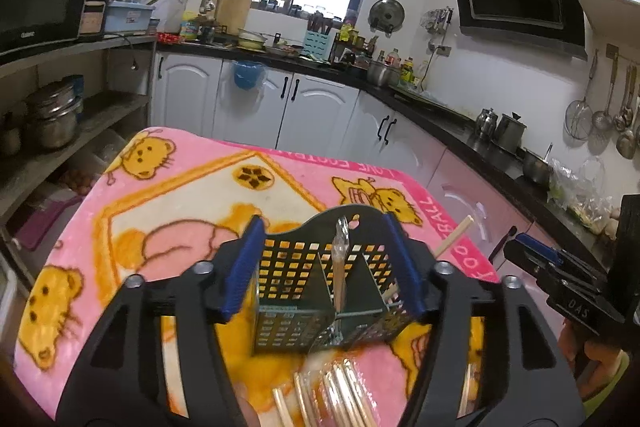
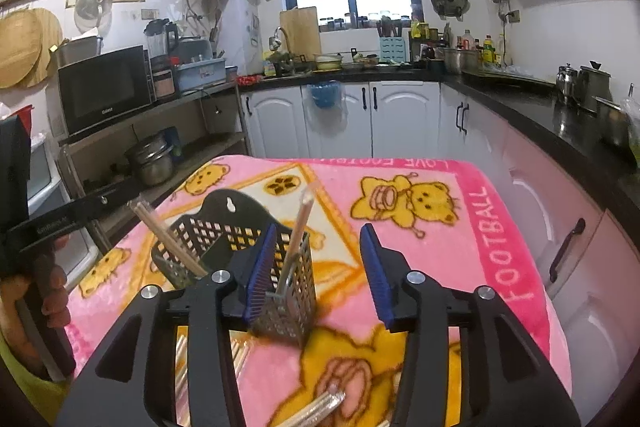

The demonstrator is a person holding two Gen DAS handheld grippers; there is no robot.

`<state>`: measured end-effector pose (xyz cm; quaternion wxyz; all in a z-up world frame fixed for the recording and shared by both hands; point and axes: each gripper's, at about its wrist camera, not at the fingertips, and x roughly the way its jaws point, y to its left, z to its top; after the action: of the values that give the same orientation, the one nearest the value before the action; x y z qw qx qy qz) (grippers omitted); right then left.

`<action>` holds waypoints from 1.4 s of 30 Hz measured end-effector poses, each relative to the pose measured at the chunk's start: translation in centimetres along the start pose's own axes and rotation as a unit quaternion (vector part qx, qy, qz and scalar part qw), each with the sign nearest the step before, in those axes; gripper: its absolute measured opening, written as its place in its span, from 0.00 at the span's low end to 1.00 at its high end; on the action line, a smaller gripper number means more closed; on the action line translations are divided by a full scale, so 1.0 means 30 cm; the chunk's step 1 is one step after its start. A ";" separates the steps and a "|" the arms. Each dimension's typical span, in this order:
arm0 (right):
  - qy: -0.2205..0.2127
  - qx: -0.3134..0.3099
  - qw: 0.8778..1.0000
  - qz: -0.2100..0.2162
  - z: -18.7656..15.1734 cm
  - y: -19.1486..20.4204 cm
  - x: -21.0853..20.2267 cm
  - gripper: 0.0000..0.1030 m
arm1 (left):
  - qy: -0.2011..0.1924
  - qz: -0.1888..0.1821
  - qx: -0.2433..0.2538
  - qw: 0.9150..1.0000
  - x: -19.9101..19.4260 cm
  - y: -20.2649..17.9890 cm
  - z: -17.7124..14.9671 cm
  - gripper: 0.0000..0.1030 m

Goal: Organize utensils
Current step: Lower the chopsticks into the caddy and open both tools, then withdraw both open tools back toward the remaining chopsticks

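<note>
A dark perforated utensil holder [image 1: 320,291] [image 2: 240,251] stands on the pink bear blanket [image 1: 180,195] [image 2: 440,247]. My left gripper [image 1: 324,267] is open, its blue pads [image 1: 244,267] on either side of the holder without gripping it. A wrapped utensil [image 1: 340,267] stands upright in the holder; chopsticks [image 1: 454,237] lean out at the right. My right gripper [image 2: 320,275] is open and empty, just right of the holder. In the right wrist view a wrapped utensil [image 2: 298,231] and chopsticks [image 2: 168,239] stand in the holder. Several wrapped chopsticks [image 1: 332,395] [image 2: 316,407] lie on the blanket near me.
White cabinets [image 1: 288,99] and a black counter [image 1: 480,131] with pots run behind and to the right. A shelf with a microwave [image 2: 104,87] and pots stands to the left. The other gripper body shows at the right edge [image 1: 568,283].
</note>
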<state>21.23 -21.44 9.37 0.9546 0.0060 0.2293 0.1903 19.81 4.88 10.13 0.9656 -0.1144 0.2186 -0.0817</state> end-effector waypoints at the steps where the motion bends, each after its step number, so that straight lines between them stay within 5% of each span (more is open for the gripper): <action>1: 0.001 0.001 1.000 0.002 -0.010 0.001 -0.006 0.43 | -0.001 0.001 0.000 1.000 -0.009 0.002 -0.005 0.59; 5: 0.000 -0.004 1.000 0.003 -0.046 0.006 -0.033 0.45 | -0.008 0.004 0.003 1.000 -0.047 -0.003 -0.029 0.78; 10: -0.002 -0.002 1.000 0.006 -0.080 0.007 -0.069 0.51 | -0.018 0.004 0.001 1.000 -0.089 -0.007 -0.062 0.90; 14: -0.009 -0.005 1.000 -0.001 -0.095 0.019 -0.102 0.59 | -0.016 0.001 -0.002 1.000 -0.116 -0.012 -0.096 0.90; 42: 0.003 -0.002 1.000 -0.013 -0.234 0.044 -0.218 0.65 | 0.017 0.000 0.004 1.000 -0.170 -0.054 -0.251 0.90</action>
<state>12.30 -23.15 6.07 0.9564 0.0005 0.2314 0.1783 11.78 2.99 6.00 0.9623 -0.1093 0.2342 -0.0848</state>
